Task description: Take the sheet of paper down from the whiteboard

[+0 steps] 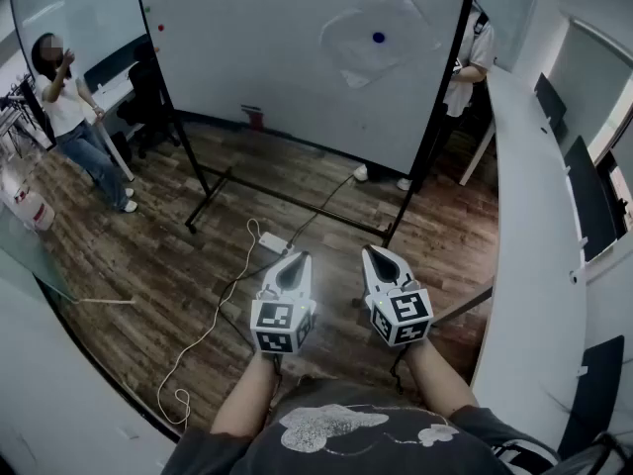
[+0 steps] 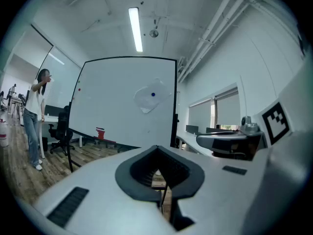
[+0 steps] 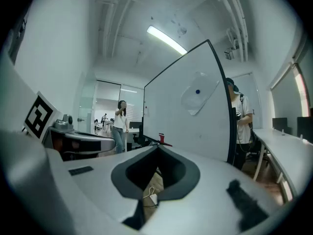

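Observation:
A white sheet of paper [image 1: 379,40] hangs tilted like a diamond on the whiteboard [image 1: 257,47], pinned by a dark blue magnet [image 1: 379,38]. It also shows as the paper [image 2: 149,99] in the left gripper view and the paper [image 3: 198,97] in the right gripper view. My left gripper [image 1: 294,262] and right gripper [image 1: 381,260] are held side by side low over the wooden floor, well short of the board. Both are shut with nothing between the jaws.
The board stands on a black wheeled frame [image 1: 223,181]. A white cable and power strip [image 1: 273,242] lie on the floor before it. A person [image 1: 74,117] stands at left by an office chair [image 1: 148,102]; another person [image 1: 473,62] stands behind the board's right edge. A long white desk [image 1: 529,265] runs along the right.

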`<action>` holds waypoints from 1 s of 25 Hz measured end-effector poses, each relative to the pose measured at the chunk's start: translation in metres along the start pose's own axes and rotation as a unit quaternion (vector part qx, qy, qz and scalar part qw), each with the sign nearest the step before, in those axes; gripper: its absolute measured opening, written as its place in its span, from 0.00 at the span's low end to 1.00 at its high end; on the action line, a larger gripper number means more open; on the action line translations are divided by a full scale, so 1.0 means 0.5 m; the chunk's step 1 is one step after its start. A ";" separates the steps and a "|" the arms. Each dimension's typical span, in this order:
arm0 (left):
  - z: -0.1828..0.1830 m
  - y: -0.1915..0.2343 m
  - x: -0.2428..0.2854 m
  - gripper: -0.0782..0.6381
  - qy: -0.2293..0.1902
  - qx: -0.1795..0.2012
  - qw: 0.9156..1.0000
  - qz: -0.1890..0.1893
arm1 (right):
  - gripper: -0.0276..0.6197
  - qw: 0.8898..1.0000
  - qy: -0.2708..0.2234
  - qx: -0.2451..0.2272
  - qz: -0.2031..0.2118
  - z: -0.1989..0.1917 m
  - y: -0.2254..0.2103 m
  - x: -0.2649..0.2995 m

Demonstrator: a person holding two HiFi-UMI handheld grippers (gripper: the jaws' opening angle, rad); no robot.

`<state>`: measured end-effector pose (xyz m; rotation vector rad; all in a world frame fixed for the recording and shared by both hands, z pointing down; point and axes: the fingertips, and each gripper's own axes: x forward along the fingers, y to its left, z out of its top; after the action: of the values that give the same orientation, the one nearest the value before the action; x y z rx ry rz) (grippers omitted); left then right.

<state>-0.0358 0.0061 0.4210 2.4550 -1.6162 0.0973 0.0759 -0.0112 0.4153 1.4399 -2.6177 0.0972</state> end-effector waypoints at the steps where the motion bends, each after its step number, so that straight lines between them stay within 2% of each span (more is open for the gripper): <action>1: 0.005 0.005 0.001 0.12 -0.003 0.001 1.000 0.001 | 0.07 1.000 -0.002 -0.001 0.001 0.003 0.001 0.007; 10: 0.016 0.042 0.007 0.12 -0.006 -0.003 1.000 0.012 | 0.07 1.000 -0.005 -0.007 0.013 0.019 0.018 0.048; 19: 0.016 0.042 0.004 0.12 -0.004 0.000 1.000 0.005 | 0.07 1.000 -0.004 -0.004 0.012 0.018 0.032 0.053; 25: 0.017 0.059 -0.006 0.12 -0.008 0.001 1.000 -0.003 | 0.07 0.999 -0.035 0.021 0.010 0.031 0.040 0.054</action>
<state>-0.0646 -0.0041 0.4158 2.4675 -1.6163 0.0775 0.0433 -0.0248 0.4048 1.4556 -2.7023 0.1069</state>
